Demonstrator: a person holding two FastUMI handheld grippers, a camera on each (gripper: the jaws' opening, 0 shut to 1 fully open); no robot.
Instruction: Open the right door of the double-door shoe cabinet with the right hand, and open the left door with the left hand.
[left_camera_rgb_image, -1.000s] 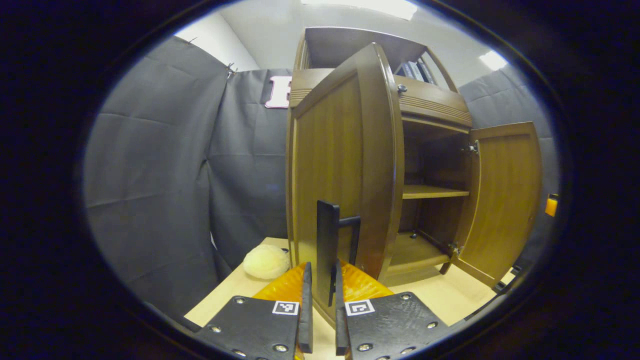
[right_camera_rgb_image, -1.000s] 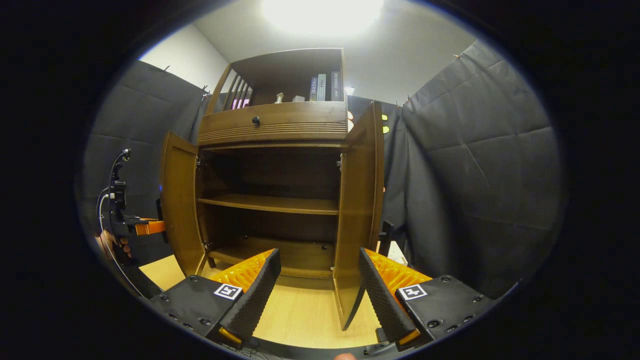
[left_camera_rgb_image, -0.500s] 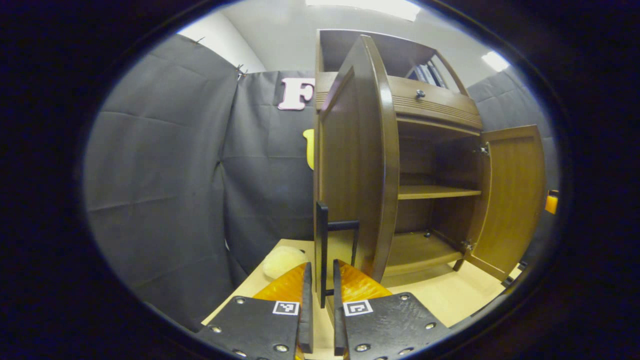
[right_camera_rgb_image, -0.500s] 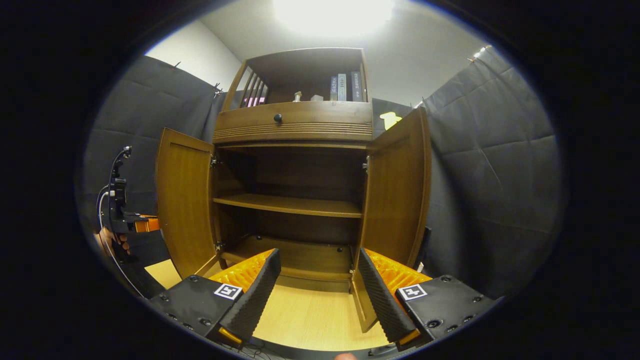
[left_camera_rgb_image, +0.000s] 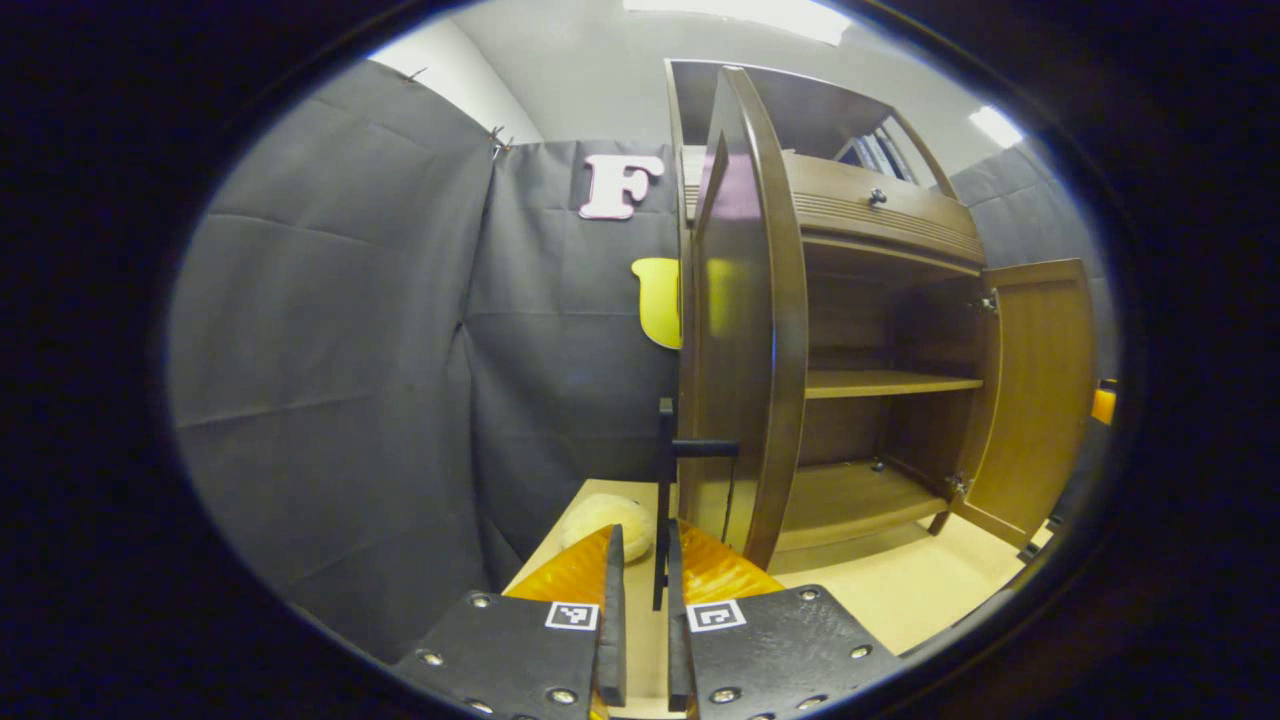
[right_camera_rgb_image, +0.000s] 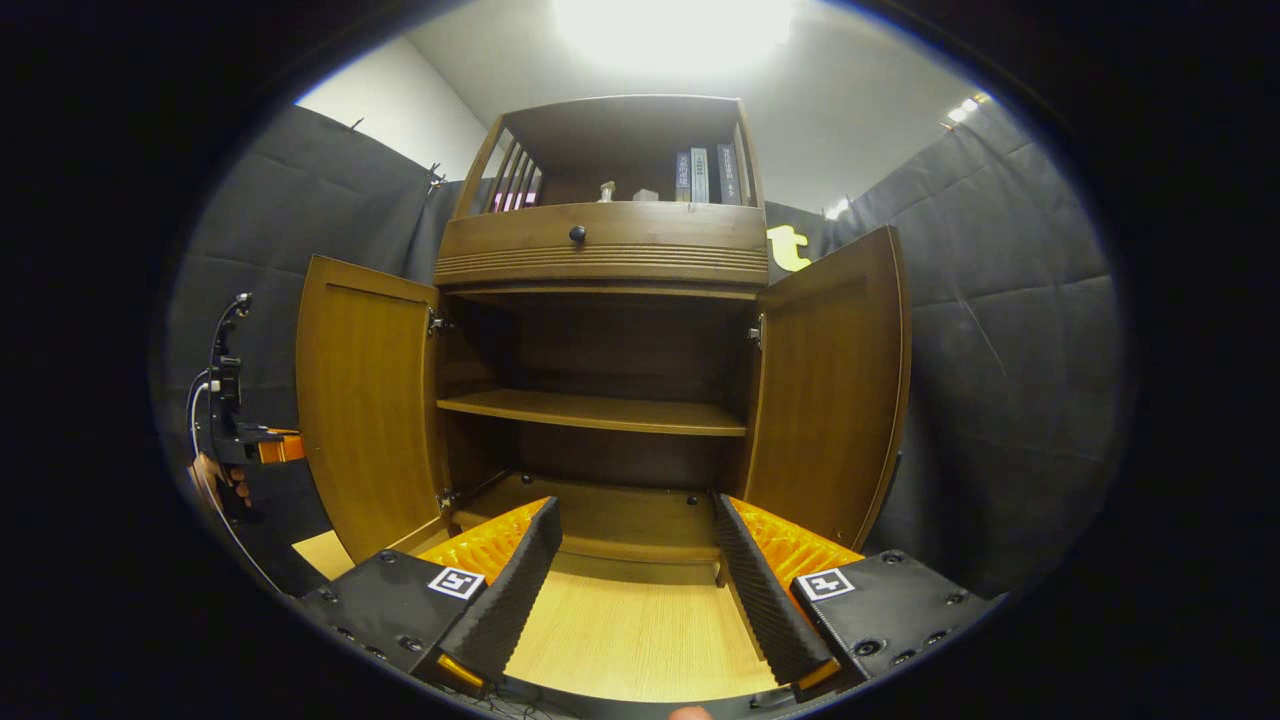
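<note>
Left tongs (left_camera_rgb_image: 640, 640) are nearly closed on the black handle (left_camera_rgb_image: 664, 500) of the left door (left_camera_rgb_image: 745, 320), which stands wide open just ahead. Right tongs (right_camera_rgb_image: 635, 590) are spread wide and hold nothing; the right door (right_camera_rgb_image: 830, 385) is open ahead to their right. Both doors look open, so only letting go of the handle seems left.

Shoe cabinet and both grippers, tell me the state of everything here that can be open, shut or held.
Left door: swung wide open.
Right door: swung wide open.
Door handle: clamped between the left gripper's fingers.
Drawer: shut.
Left gripper: shut on the door handle.
Right gripper: open, holding nothing.
Cabinet shelves: bare.
</note>
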